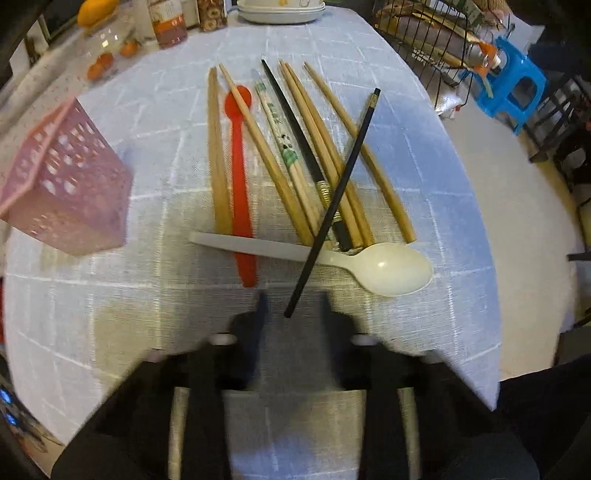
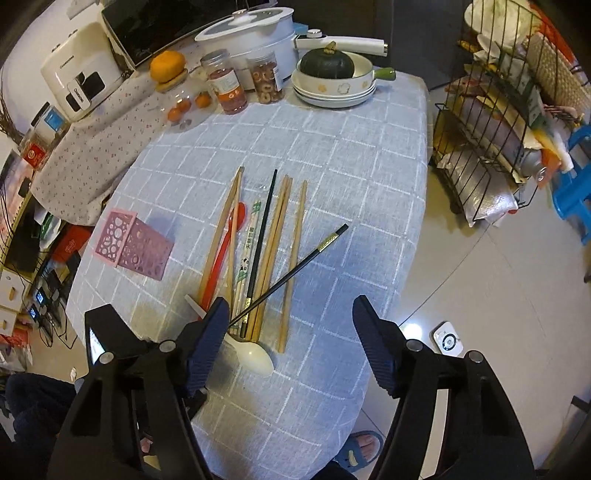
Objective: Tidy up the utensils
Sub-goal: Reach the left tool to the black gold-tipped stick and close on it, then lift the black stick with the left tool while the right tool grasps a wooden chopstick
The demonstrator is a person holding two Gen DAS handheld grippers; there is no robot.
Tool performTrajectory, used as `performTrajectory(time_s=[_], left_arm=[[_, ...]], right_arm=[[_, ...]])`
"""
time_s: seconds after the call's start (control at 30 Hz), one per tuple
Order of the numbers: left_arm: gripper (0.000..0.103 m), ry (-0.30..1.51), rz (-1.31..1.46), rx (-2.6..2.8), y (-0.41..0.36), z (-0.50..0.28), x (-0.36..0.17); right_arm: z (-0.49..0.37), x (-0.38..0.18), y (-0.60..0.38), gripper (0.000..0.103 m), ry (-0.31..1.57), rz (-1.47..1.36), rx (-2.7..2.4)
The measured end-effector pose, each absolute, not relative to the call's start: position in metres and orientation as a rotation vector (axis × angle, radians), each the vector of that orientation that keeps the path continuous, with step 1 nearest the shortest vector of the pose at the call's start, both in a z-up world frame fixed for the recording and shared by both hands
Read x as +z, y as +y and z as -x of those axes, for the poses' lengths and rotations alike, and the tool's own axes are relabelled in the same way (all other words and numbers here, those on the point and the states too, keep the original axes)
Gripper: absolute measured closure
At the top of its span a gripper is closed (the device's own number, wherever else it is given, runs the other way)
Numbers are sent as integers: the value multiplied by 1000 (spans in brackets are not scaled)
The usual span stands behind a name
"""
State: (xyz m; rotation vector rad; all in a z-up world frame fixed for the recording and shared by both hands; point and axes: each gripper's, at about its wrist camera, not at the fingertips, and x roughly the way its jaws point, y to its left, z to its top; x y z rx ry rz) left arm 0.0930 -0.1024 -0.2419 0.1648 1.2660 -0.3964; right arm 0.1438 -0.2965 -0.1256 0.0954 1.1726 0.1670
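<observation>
Evidently the left claw hung open around the tip of the black chopstick crossing the pile on the counter. Best to close squarely, lift clear of the spoon, then carry to the holder. The right claw stood wide open, idle.

Bare tablecloth right of chopsticks.

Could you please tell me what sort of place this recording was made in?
Most likely a home kitchen or dining corner: a clothed table strewn with chopsticks, a white electric cooking pot and stacked bowls at its far end, and a wire rack of groceries beside it.
</observation>
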Motion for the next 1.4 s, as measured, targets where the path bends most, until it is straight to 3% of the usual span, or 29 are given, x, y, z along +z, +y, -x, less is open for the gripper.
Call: performTrajectory(time_s=[0.27, 0.33, 0.4, 0.5, 0.53, 0.6, 0.83, 1.1, 1.4], left_arm=[[96, 1242, -170, -458, -104, -87, -236], [94, 1252, -164, -452, -102, -88, -239], [81, 1258, -164, -434, -100, -90, -243], [79, 1262, -140, -435, -99, -93, -246], [81, 1260, -125, -438, -99, -94, -246], [96, 1260, -100, -459, -103, -96, -244], [98, 1212, -117, -497, -105, -86, -233], [100, 1012, -96, -504, -96, -83, -151], [100, 902, -143, -464, -99, -85, -119]], right_arm=[[-148, -130, -297, 35, 1185, -99, 148], [-147, -130, -295, 35, 1184, -95, 149], [-148, -130, -293, 35, 1184, -90, 153], [-149, -132, -294, 35, 1187, -94, 151], [-149, -133, -294, 35, 1187, -95, 149], [-151, -135, -295, 35, 1191, -99, 142], [-156, -144, -299, 35, 1215, -112, 119], [-169, -157, -316, 35, 1246, -158, 58], [-199, -186, -324, 35, 1303, -174, 11]])
